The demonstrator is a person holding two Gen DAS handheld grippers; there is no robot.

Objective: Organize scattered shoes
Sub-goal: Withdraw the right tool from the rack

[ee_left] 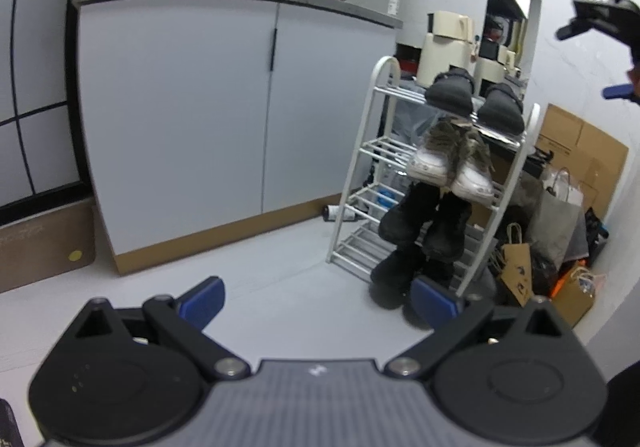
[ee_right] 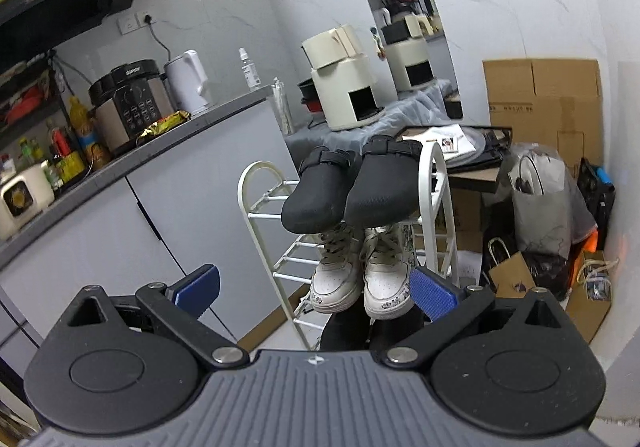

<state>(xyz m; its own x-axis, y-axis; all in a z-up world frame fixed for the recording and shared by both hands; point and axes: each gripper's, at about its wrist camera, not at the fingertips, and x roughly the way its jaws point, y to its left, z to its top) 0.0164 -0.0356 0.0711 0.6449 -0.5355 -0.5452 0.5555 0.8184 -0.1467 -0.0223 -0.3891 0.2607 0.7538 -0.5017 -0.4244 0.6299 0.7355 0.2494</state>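
Cabinet side: white cabinet (ee_left: 180, 119) stands left of the rack, with bare floor (ee_left: 280, 259) between them, so there's open room there.
Rack: white shoe rack (ee_left: 384, 135) with four tiers, toes pointing out over the front rails, toward both cameras.
Shoes, top down: black clogs (ee_right: 348, 191) side by side on top; white sneakers (ee_right: 360, 279) just under; black boots (ee_left: 424, 223) below; another dark pair (ee_left: 400, 275) at the bottom, partly hidden by a finger.
Loose shoes: none seen on the floor in either view, so every pair in view sits shelved.
Left gripper (ee_left: 316, 299): jaws spread wide, holding nothing, low, rack ahead to its right.
Right gripper (ee_right: 312, 287): also spread wide and bare, higher and closer in, facing the clogs.
Right edge: paper bags (ee_left: 520, 267) and cardboard boxes (ee_right: 548, 99) crowd that side, so it's tight.
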